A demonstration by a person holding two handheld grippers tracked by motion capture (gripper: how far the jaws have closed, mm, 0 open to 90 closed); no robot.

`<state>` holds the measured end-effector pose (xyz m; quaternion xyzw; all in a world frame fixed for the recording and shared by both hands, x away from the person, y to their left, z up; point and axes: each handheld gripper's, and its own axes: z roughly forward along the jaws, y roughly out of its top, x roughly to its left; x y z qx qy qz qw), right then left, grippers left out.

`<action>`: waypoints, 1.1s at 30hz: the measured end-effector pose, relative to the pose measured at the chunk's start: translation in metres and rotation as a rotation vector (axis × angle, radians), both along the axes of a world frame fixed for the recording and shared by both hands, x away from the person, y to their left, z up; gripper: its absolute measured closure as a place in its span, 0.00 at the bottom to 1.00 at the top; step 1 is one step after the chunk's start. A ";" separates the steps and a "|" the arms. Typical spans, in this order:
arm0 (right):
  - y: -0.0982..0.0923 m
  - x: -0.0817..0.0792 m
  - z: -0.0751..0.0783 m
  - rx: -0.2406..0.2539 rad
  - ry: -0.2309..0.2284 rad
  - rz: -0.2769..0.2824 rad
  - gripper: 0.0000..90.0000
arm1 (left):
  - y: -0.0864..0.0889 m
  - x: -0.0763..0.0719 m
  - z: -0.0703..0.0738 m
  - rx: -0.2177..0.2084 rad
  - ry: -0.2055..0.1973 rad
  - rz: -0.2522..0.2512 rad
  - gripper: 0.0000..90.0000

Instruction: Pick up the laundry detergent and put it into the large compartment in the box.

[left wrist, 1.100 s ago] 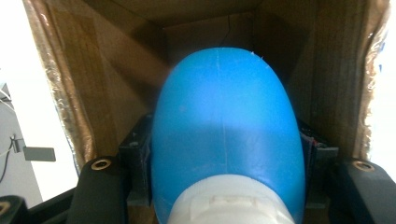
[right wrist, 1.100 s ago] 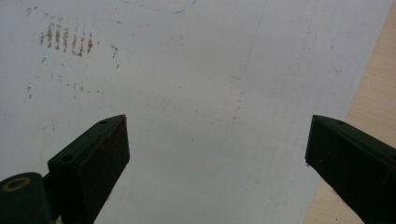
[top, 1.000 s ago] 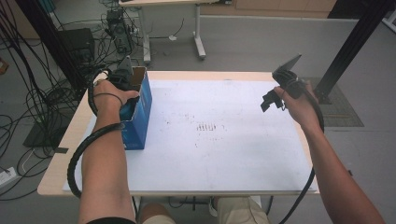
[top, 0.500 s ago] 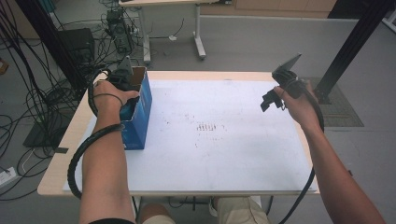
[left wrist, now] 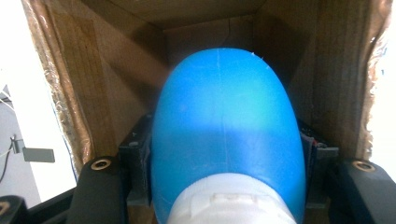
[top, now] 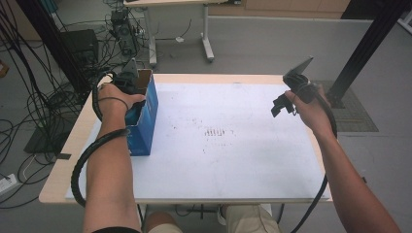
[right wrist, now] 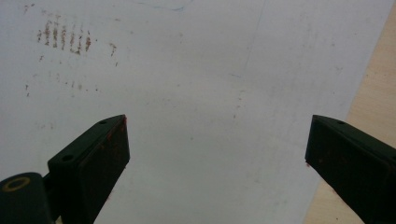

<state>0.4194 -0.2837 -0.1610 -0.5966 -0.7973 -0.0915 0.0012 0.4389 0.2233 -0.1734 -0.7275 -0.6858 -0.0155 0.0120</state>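
Left gripper (left wrist: 224,186) is reaching down into the open blue box (top: 145,121) at about 9 o'clock on the table (top: 233,165), jaws clamping a blue bottle (left wrist: 226,135) with a white cap (left wrist: 229,203). The bottle is sitting inside the box's brown cardboard walls, pinched from both sides. In the high view the left hand (top: 116,99) is covering the box top. Right gripper (right wrist: 217,154) is hanging over the white mat (right wrist: 187,93) near 3 o'clock, jaws spread wide, nothing between them, well apart from the box. Faint reddish marks (top: 214,132) are showing mid-mat.
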 end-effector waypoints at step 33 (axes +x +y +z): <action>0.003 0.000 0.001 -0.003 0.006 -0.005 0.07 | -0.003 0.002 0.000 0.007 0.005 -0.004 0.42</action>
